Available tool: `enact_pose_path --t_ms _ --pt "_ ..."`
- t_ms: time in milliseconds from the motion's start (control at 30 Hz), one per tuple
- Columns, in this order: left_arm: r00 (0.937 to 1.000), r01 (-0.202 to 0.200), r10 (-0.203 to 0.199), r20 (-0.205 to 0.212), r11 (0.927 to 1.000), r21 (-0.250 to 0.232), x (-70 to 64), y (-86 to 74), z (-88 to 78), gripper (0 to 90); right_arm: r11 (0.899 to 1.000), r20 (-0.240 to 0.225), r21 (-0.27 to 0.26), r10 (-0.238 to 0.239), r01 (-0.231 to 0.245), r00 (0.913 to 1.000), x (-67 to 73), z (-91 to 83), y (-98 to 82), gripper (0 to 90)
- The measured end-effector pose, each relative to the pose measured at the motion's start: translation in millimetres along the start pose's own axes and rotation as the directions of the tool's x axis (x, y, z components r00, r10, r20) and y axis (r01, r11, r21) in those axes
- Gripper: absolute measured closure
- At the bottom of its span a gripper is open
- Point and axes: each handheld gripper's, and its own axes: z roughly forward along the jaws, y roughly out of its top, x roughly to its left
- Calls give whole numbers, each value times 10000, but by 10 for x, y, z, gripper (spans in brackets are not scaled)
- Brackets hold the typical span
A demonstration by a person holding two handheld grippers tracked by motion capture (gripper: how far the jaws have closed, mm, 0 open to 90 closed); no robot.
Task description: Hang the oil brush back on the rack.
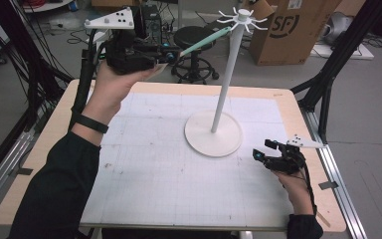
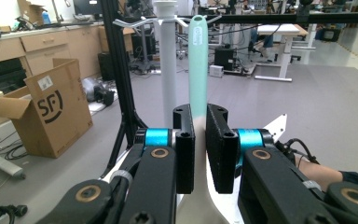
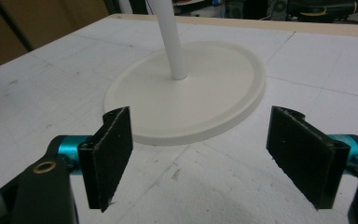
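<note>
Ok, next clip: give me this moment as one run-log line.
left gripper: shut on mint-green spatula, raised beside white hook stand | right gripper: open, holds nothing, low over table near stand base

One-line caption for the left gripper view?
Left gripper clamps a mint-green utensil handle, pointing it at the white hook stand.

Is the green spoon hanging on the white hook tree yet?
Not yet. Picked up already: the left gripper is shut on the green spoon. In hand now: its tip is raised close to the hooks atop the white stand. Left: hanging it and letting go. The right gripper waits open by the base.
</note>
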Motion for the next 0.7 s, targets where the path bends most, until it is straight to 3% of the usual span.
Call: enact_pose_path --t_ms 300,700 --pt "10000 -92 91 20 9999 114 -10 -13 34 823 10000 -3 -7 15 -15 10000 2 -4 1 218" --pt "9991 -259 270 -329 9992 316 -7 -19 44 823 10000 9 -30 -5 5 10000 -2 -11 2 218"
